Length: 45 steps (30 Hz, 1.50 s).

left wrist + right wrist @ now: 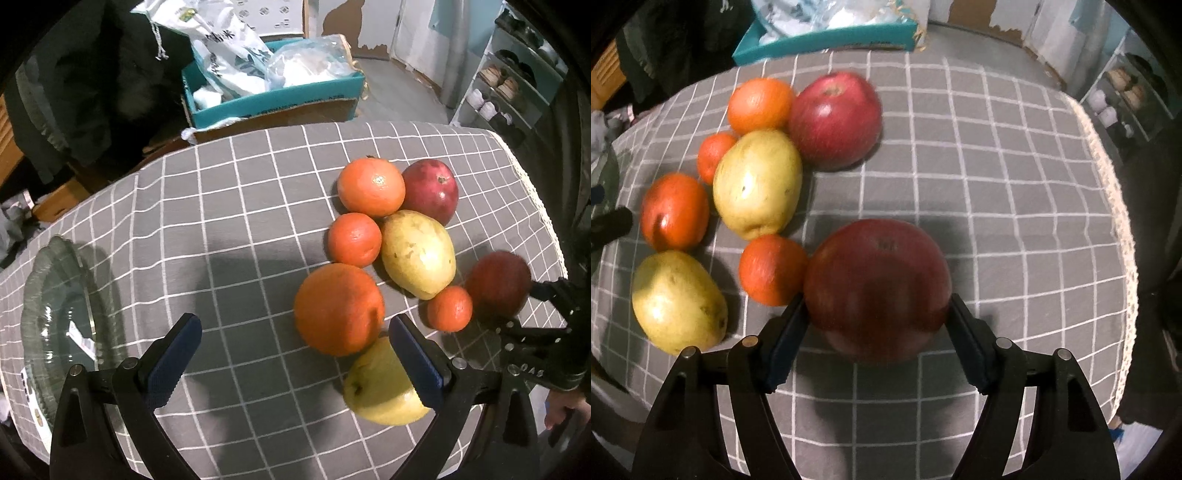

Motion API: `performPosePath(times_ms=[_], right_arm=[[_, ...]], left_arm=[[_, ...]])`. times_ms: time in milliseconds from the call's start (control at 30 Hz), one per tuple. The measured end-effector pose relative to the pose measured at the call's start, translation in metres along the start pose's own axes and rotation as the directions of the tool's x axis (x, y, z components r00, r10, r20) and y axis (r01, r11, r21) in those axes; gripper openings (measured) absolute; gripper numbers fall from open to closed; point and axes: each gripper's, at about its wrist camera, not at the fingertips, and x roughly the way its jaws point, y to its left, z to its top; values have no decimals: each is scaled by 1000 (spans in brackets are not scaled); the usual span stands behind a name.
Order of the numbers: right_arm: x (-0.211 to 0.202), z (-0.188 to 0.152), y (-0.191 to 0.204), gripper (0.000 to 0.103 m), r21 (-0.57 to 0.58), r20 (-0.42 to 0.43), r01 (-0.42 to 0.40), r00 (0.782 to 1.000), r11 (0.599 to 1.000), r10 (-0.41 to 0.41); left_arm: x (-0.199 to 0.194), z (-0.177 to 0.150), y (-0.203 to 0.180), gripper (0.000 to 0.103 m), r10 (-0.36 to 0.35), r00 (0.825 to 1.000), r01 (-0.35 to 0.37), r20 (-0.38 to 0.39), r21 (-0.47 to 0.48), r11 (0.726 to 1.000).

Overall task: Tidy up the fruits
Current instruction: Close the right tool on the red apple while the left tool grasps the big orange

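- Fruit lies clustered on a grey checked worktop (997, 155): oranges, two yellow pears, and two red apples.
- Right gripper (875, 325) reaches steeply down over the near apple (877, 284), which sits at the near right edge of the cluster, touching a small orange (772, 269) on its left.
- Its fingers (786, 339) bracket the apple on both sides, and the pads look pressed to the skin, so it is likely grasped.
- Left gripper (295, 358) hangs spread and empty above bare cloth, with a large orange (338, 308) and the near pear (380, 387) just right of it.
- Glass bowl (33, 306) waits at the far left, well apart from the fruit, and is probably the destination.
- Clean lift calls for a firm, centred grip at the apple's widest part, then a straight rise, so the touching orange is not nudged.
- Squeezing too hard risks bruising; too loose, and the round apple may slip.
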Motion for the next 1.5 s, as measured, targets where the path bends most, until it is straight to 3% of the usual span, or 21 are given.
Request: performPosePath(times_ms=[267, 400, 567, 867, 1033, 1500], right_arm=[[-18, 29, -22, 68, 73, 103, 4, 995, 997, -12], [-17, 40, -28, 69, 81, 93, 3, 996, 997, -10], [-7, 27, -27, 71, 111, 27, -31, 999, 993, 28], [11, 16, -33, 75, 146, -37, -43, 998, 988, 49], [19, 15, -31, 74, 145, -46, -44, 998, 988, 51], [16, 26, -18, 74, 120, 41, 7, 999, 993, -12]], left_arm=[[26, 7, -9, 102, -29, 998, 29, -52, 12, 999], [38, 8, -12, 102, -27, 996, 29, -81, 24, 999], [46, 7, -11, 102, -40, 994, 42, -100, 23, 999], [58, 7, -10, 86, -108, 985, 106, -138, -19, 994], [62, 6, -12, 69, -159, 977, 156, -142, -28, 987], [44, 3, -4, 66, -148, 985, 144, -85, -42, 989]])
